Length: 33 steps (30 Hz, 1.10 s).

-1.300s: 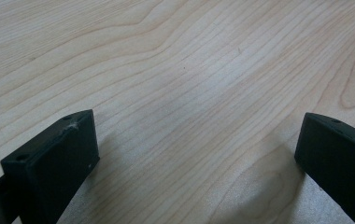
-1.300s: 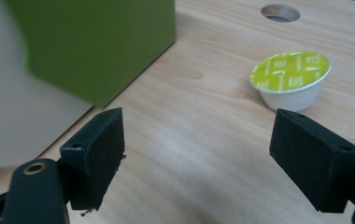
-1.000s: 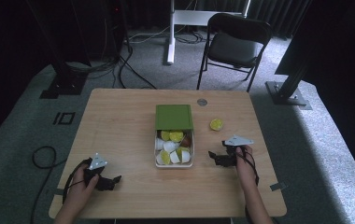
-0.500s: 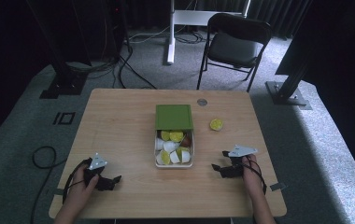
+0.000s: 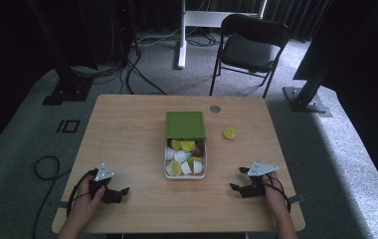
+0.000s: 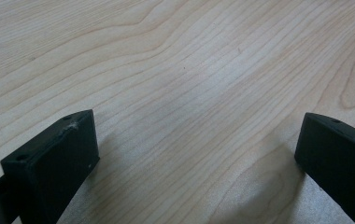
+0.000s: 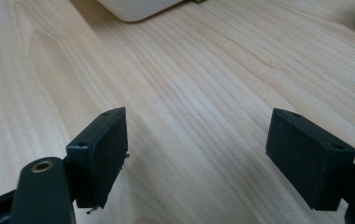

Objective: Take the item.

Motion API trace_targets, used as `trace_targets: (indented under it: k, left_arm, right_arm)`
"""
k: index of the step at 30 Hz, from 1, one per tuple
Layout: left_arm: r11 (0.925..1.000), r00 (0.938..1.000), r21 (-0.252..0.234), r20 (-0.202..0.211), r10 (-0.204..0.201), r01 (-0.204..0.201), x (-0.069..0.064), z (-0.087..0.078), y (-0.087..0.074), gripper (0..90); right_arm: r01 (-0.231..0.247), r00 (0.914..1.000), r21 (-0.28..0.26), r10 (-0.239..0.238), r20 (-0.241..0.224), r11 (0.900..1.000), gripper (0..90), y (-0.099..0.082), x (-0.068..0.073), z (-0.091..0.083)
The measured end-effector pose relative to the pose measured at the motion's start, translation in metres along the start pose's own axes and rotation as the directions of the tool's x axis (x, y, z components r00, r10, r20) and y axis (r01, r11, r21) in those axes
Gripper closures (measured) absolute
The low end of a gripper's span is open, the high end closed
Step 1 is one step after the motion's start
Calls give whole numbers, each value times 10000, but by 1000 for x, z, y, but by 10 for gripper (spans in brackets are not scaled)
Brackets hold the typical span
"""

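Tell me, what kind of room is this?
Probably a lab or studio set up for recording: a wooden table on grey carpet, dark curtains behind, a folding chair, and cables running across the floor.

A wooden table [image 5: 127, 129] fills the lower middle of the high view, on grey carpet [image 5: 23, 144]. A small grey disc [image 5: 215, 108] lies near the table's far edge. A black folding chair [image 5: 249, 47] stands at upper right, a white post [image 5: 182, 30] at top centre, and black cables [image 5: 137, 64] trail at upper left.
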<state>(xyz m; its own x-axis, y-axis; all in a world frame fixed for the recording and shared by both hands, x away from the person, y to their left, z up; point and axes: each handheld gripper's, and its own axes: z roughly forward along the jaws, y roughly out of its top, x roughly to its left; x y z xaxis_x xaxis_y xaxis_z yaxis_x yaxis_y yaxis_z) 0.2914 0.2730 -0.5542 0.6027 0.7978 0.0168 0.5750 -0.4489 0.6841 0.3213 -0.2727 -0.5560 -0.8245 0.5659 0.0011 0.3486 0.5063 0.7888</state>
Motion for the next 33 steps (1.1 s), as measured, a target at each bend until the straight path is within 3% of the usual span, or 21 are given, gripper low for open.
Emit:
trace_targets:
  k: [8,14,33]
  left_arm:
    - [10000,10000,5,-1,5,-5,0,0,0,5]
    - [10000,10000,4,0,5,-5,0,0,0,6]
    - [10000,10000,4,2,-5,5,0,0,0,5]
  right_arm:
    - [794,9944,17,-791,-704,9968,189,-3,5,-4]
    - [1283,9831,758,-1167,-1408,9888,157,-3,10,1]
    - [1200,9850,863,-1077,-1351,9890,125,-3,10,2]
